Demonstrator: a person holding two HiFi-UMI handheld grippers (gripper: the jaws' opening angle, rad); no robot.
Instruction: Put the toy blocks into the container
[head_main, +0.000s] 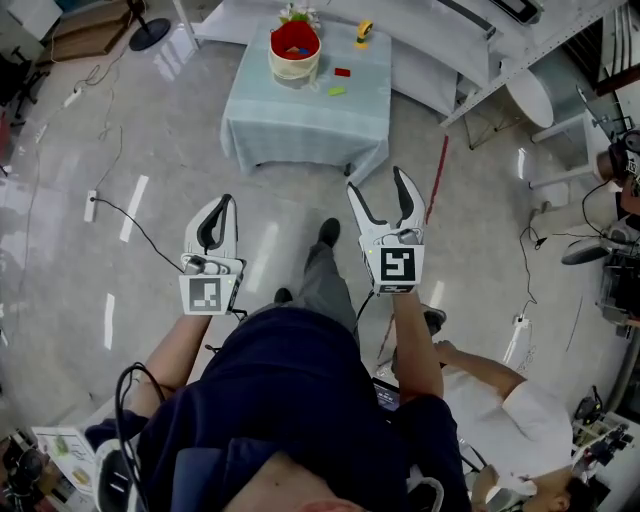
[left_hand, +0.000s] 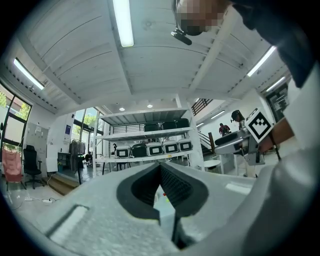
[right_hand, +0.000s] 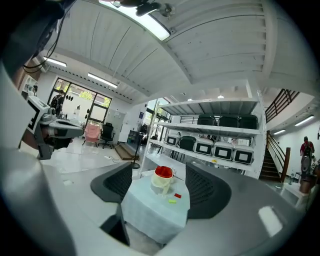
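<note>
Head view: container at 12 o'clock on the table, red block and green block at its 4 o'clock. Right gripper stands open, empty; left gripper closed, probably empty. Flat blocks may slip from pads.

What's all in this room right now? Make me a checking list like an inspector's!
Surface: table with a pale cloth, a way ahead.
Job's things: container on the table, coloured pieces inside; red block and green block loose on the cloth beside it.
Clutter: small yellow thing near the table's far edge, unclear what.
Grippers: left gripper shut, empty; right gripper open, empty.
Cables: power strip with its cable on the floor, left.
Surroundings: shelves behind the table; a person seated nearby.
</note>
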